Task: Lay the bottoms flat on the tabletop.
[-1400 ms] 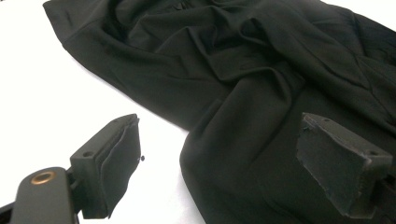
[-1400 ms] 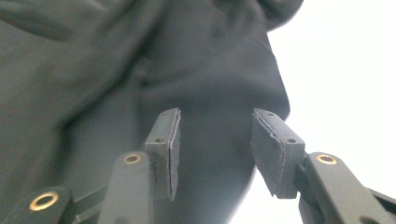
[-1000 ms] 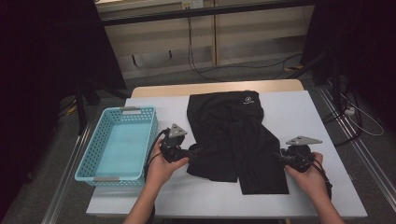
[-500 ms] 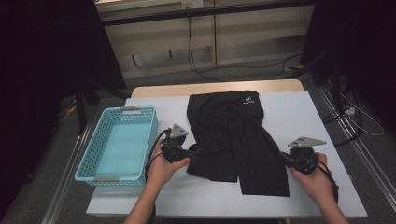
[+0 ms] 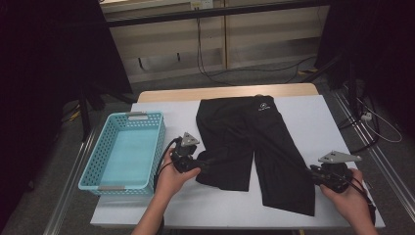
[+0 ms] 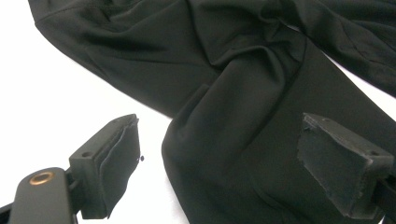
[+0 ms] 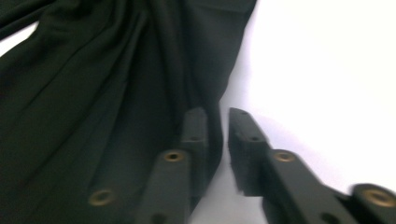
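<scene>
Shorts [image 5: 254, 142]: black, spread flat on the white worktop [image 5: 313, 117], waistband at the far side, both legs toward the person; a small pale logo sits at the waistband.
Left leg: hem bunched and creased where the left gripper meets it.
Right leg: lies longer and straighter, its hem near the front edge of the worktop.
Left gripper [image 5: 203, 164]: jaws stand wide apart; in the left gripper view [image 6: 219, 163] the cloth of the leg lies between them, with no pad pressing on it, so it holds nothing.
Right gripper [image 5: 313, 177]: at the outer edge of the right leg; in the right gripper view [image 7: 217, 135] the jaws are nearly together and have just been opening a little, with the fabric edge in the narrow gap; whether the pads pinch it I cannot tell.
Basket [image 5: 93, 169]: turquoise, to the left of the shorts, just beside the left hand [image 5: 171, 178].
</scene>
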Motion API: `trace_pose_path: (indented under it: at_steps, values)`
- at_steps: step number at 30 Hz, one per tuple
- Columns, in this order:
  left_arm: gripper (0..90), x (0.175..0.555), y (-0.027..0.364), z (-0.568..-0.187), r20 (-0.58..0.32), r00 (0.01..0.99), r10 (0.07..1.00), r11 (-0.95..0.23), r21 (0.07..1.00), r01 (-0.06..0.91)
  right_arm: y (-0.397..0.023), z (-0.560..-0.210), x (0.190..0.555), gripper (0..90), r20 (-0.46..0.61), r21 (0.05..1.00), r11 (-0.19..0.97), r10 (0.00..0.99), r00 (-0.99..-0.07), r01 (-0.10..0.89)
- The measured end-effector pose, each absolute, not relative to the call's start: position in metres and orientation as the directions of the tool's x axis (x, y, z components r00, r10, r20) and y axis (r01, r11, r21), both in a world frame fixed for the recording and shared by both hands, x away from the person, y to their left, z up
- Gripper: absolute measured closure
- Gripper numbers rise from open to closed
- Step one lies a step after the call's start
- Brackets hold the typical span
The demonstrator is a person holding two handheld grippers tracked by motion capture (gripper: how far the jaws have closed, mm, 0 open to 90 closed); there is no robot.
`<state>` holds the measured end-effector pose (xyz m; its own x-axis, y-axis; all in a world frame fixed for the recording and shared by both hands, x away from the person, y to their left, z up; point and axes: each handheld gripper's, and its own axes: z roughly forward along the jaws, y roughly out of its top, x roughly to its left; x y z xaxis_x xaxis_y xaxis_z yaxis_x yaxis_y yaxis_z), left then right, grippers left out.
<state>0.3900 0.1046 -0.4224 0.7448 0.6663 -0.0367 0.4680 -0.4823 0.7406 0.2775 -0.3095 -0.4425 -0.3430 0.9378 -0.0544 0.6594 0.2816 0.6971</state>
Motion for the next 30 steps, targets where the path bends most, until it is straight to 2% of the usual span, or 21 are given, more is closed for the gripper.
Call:
trace_pose_path:
  at_steps: [7,16,22,26,30]
  values:
    - [13.8,0.391,0.105,-0.422,-0.036,0.738,0.674,-0.478,0.741,0.472,-0.31,-0.438,0.303,61.3,-0.063,0.728,0.262,0.945,-0.32,0.633]
    - [13.8,0.392,0.108,-0.421,-0.041,0.741,0.671,-0.472,0.747,0.468,-0.308,-0.445,0.354,61.0,-0.013,0.75,0.186,0.964,-0.267,0.635]
    - [13.8,0.392,0.109,-0.421,-0.037,0.731,0.682,-0.465,0.749,0.472,-0.303,-0.458,0.371,68.1,0.002,0.701,0.201,0.959,-0.284,0.684]
    - [13.8,0.393,0.111,-0.421,-0.035,0.732,0.68,-0.469,0.747,0.471,-0.303,-0.459,0.373,87.7,0.064,0.709,0.17,0.951,-0.302,0.684]
    - [13.8,0.393,0.111,-0.422,-0.036,0.73,0.682,-0.468,0.746,0.474,-0.309,-0.457,0.375,90.0,0.08,0.71,0.151,0.953,-0.291,0.688]
